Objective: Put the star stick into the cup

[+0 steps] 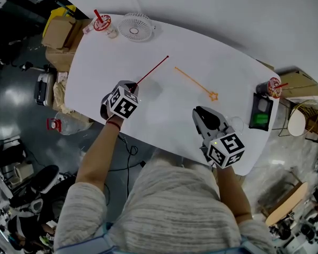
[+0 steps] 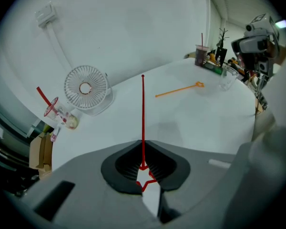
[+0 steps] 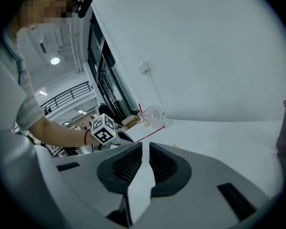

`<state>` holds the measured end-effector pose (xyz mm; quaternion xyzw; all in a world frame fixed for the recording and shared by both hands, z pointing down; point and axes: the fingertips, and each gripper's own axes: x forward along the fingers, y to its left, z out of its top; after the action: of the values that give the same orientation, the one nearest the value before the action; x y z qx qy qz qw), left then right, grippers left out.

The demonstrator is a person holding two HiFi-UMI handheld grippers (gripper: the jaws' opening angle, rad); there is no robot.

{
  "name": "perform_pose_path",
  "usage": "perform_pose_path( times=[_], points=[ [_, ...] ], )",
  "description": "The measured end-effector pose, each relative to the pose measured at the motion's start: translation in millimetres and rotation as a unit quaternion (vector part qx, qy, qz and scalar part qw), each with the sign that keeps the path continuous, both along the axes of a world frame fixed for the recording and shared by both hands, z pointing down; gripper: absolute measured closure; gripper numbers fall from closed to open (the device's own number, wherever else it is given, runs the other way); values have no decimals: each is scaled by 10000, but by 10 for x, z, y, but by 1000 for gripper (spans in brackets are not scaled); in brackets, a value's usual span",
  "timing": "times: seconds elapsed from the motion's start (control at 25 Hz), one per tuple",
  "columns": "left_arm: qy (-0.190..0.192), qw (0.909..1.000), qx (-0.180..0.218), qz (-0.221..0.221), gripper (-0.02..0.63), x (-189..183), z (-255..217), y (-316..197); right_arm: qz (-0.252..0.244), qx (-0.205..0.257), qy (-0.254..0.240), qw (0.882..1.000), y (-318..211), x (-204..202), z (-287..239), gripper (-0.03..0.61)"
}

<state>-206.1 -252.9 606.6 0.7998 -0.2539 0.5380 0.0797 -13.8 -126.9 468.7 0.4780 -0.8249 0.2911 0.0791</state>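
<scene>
1. Left tool [image 2: 143,151] clamped on red star stick [image 2: 143,113] by its star end, above the surface's [image 1: 222,62] near-left edge.
2. Right tool [image 3: 144,159] slightly parted, empty, beside clear cup [image 2: 227,78] at the near-right edge.
3. Risk: long free end swinging wide, likely tipping the light cup.

Landmark: the lying star stick [image 1: 196,82], mid-way along the table [image 1: 212,41], star end toward the near right.

- Left of it, apart: the held star stick [image 1: 151,71], star end between the closed jaws of the left gripper [image 1: 132,87], shaft running out toward the far side.
- Far left of it, at the table's far-left corner: a fan [image 1: 135,26]; a straw cup [image 1: 102,23] just beyond the fan.
- Further left, off the table: cardboard boxes [image 1: 58,33].
- Near-right of its star end: the clear cup [image 1: 236,125], with the right gripper [image 1: 200,111] just left of the cup.
- Well right of it, at the table's end: a second straw cup [image 1: 270,87], a small box [image 1: 261,111] just nearer than that.
</scene>
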Motion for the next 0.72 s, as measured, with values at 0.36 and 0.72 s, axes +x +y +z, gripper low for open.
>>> perform_pose_path(
  times=[0.36, 0.72],
  points=[
    [164, 9985, -30, 528, 588, 590, -223, 416, 76, 136, 25, 9999, 230, 237, -104, 566],
    [295, 9955, -68, 901, 588, 1099, -404, 784, 198, 221, 34, 9996, 460, 512, -205, 566]
  ],
)
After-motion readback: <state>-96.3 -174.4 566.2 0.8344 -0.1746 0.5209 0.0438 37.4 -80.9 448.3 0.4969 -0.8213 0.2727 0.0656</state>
